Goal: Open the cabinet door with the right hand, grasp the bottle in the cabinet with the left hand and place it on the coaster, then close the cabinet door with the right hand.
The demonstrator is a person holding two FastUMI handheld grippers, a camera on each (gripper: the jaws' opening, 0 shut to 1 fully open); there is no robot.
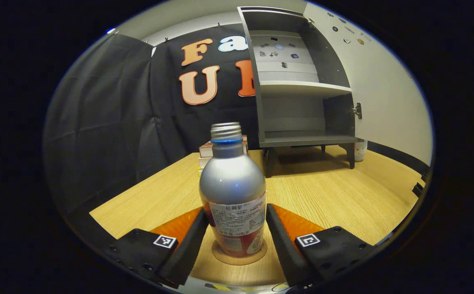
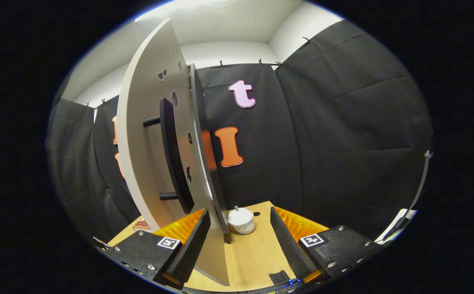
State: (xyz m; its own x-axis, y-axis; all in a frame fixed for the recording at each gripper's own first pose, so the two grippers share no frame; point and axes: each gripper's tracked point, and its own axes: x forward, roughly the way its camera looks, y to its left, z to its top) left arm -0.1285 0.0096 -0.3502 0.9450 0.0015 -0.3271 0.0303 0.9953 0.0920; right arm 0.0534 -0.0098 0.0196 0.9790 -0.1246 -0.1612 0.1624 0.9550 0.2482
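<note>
Right gripper (image 2: 237,241) open beside the swung-out cabinet door (image 2: 147,155) and its handle (image 2: 173,157).

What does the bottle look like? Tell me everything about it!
The bottle looks like silvery metal, with a rounded shoulder, a narrow neck, a blue ring and a ridged screw cap. A paper label wraps its lower half, above a reddish band at the bottom. It stands upright on the round coaster on the wooden table, in front of the open cabinet. The left gripper has a finger on each side of it; whether they touch it is hard to tell.
</note>
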